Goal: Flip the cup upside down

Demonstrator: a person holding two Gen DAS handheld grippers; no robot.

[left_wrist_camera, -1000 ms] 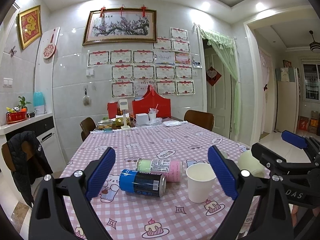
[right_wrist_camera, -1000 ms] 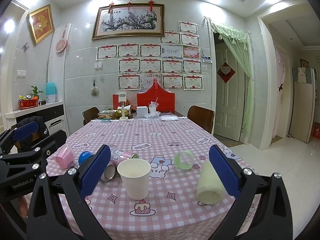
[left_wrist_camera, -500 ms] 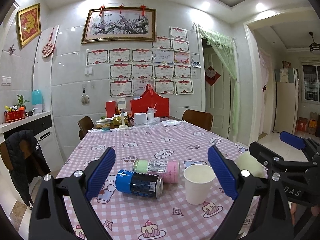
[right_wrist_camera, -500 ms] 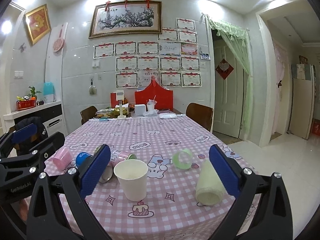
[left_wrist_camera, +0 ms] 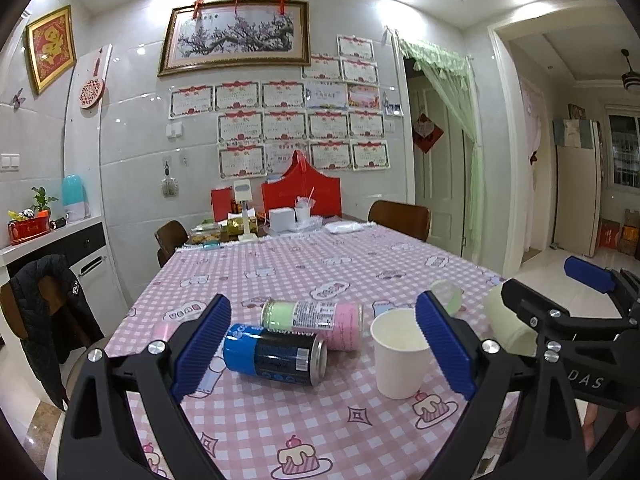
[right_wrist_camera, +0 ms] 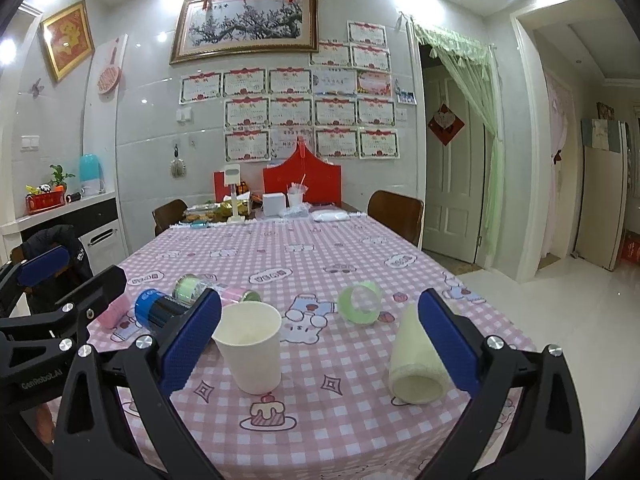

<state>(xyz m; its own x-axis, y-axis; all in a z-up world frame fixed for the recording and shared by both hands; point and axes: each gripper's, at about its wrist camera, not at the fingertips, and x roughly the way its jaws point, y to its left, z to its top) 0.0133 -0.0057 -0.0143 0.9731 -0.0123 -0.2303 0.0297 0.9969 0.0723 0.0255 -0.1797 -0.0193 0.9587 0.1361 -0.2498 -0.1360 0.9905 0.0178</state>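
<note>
A white paper cup (left_wrist_camera: 400,352) stands upright, mouth up, on the pink checked tablecloth near the front edge; it also shows in the right wrist view (right_wrist_camera: 250,346). My left gripper (left_wrist_camera: 322,346) is open and empty, with the cup just inside its right finger. My right gripper (right_wrist_camera: 318,340) is open and empty, with the cup just inside its left finger. Neither gripper touches the cup. The right gripper also shows at the right of the left wrist view.
A blue-black can (left_wrist_camera: 274,354) and a green-pink can (left_wrist_camera: 314,318) lie left of the cup. A pale yellow cup (right_wrist_camera: 416,360) lies on its side at the right. A green tape roll (right_wrist_camera: 360,302) and a pink cup (right_wrist_camera: 114,310) lie nearby. Clutter stands at the table's far end (right_wrist_camera: 276,204).
Both grippers have lowered and moved slightly forward toward the table; the cup and cans look closer and larger. Nothing on the table has moved.
</note>
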